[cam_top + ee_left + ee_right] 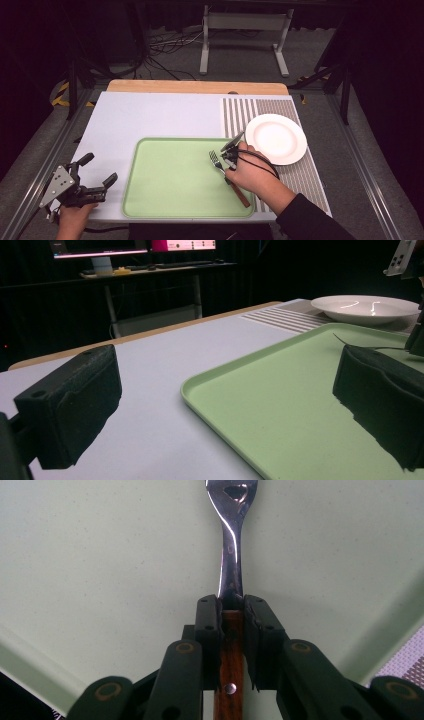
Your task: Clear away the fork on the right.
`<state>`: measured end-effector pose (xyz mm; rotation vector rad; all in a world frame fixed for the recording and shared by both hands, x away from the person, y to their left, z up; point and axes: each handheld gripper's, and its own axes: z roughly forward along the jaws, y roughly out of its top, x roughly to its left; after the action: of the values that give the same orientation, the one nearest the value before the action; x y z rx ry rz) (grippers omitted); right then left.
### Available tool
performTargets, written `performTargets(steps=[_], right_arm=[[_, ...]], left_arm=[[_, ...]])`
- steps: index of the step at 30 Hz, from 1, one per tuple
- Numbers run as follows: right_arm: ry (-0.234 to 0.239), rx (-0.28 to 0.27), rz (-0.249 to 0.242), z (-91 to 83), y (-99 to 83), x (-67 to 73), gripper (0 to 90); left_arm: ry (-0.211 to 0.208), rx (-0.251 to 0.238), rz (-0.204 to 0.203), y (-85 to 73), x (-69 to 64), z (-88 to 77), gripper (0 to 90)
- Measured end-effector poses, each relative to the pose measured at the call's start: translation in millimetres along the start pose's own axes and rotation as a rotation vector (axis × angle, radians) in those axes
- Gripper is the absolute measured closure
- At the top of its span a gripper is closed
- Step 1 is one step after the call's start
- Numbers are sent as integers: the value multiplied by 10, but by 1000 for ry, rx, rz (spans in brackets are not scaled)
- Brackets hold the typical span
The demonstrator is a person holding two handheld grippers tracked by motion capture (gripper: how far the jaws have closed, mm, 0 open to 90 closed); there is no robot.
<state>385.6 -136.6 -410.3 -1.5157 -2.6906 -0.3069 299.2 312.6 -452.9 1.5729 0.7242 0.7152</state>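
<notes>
A round white plate [275, 138] sits on a striped mat [295, 170] just right of a pale green plastic tray [175, 185]. The right gripper [229, 159], angled down over the tray's right side, clamps a wooden-handled metal fork [220, 166], tines pointing up-left, handle toward the person. The left gripper [97, 177] rests beside the tray's left edge, jaws spread apart.

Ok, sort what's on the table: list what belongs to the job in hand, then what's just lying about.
In the job:
right tongs, shut on the fork
green tray under it

Lying about:
white plate
striped mat
left tongs, open and idle
</notes>
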Motion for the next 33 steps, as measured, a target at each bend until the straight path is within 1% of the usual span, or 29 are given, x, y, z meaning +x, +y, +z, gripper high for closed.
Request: performTargets(steps=[3,9,22,31,32,33], right_arm=[[-3,1,8,13,2,3,780],[10,-1,7,28,4,9,778],[4,-7,7,42,14,22,761],[14,-35,-1,-1,16,27,694],[16,-41,-6,-11,16,26,674],[11,-62,-18,-24,15,27,628]], left_arm=[[1,-2,-1,-2,2,1,0],[1,-2,-1,-1,1,1,0],[0,0,-3,-3,3,2,0],[0,0,0,-3,3,4,0],[0,0,-2,-3,2,4,0],[1,1,-4,-4,2,2,0]])
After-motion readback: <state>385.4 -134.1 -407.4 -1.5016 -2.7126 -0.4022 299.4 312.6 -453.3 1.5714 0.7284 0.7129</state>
